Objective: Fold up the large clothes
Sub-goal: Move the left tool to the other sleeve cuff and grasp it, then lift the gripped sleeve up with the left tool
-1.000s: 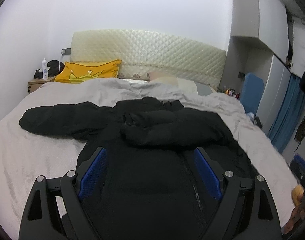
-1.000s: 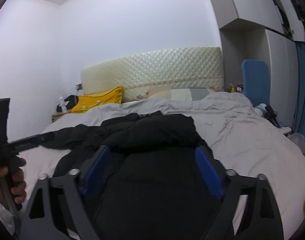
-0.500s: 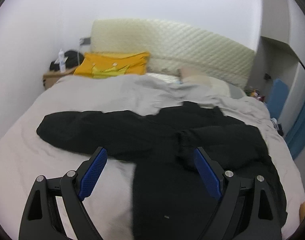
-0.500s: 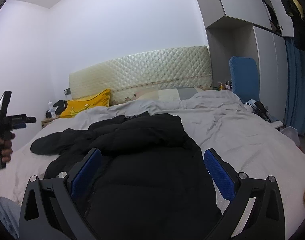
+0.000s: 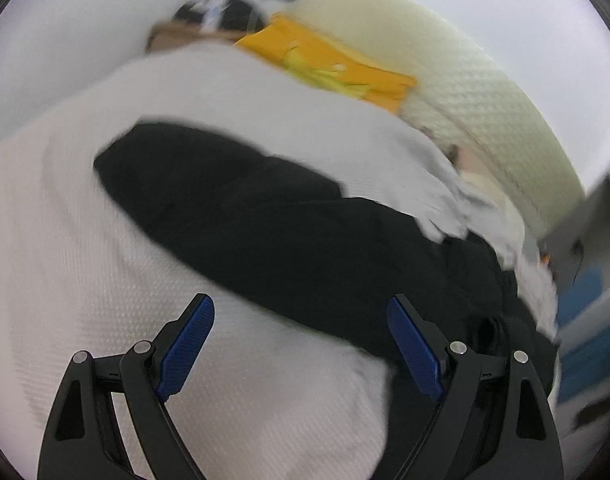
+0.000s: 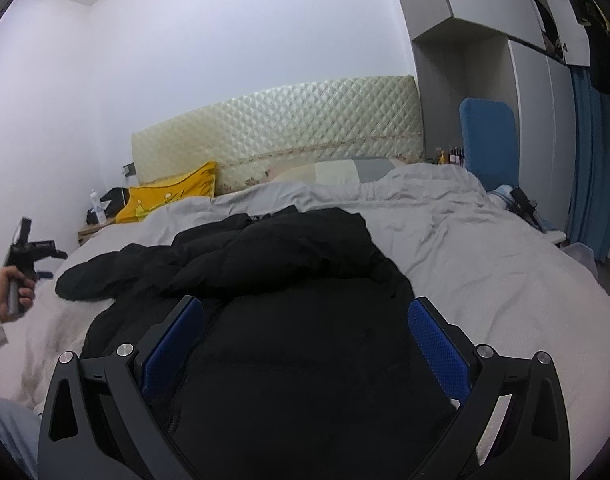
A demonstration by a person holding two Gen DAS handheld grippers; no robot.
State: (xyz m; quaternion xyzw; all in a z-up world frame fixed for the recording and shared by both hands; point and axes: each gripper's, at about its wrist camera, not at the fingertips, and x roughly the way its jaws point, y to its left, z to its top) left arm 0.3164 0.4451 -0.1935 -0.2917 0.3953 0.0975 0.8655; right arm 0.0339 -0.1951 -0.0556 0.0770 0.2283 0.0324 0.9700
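A large black padded jacket [image 6: 297, 320] lies spread on the bed. One sleeve is folded across its chest; the other sleeve [image 5: 233, 208] stretches out to the left over the bedcover. My left gripper [image 5: 301, 344] is open and empty, held above the bedcover just short of that outstretched sleeve; this view is blurred and tilted. My right gripper [image 6: 305, 340] is open and empty over the jacket's lower body. The left gripper also shows in the right wrist view [image 6: 23, 264], held in a hand at the far left.
The bed has a pale grey cover [image 6: 485, 264] and a cream quilted headboard [image 6: 277, 136]. A yellow pillow [image 6: 173, 196] lies at the head. A nightstand with a bottle [image 6: 97, 208] stands left. A blue chair [image 6: 489, 140], wardrobe and blue curtain are on the right.
My left gripper has swung left and tilted, from over the jacket's body to the outstretched left sleeve. My right gripper has stayed over the lower body, rising slightly.
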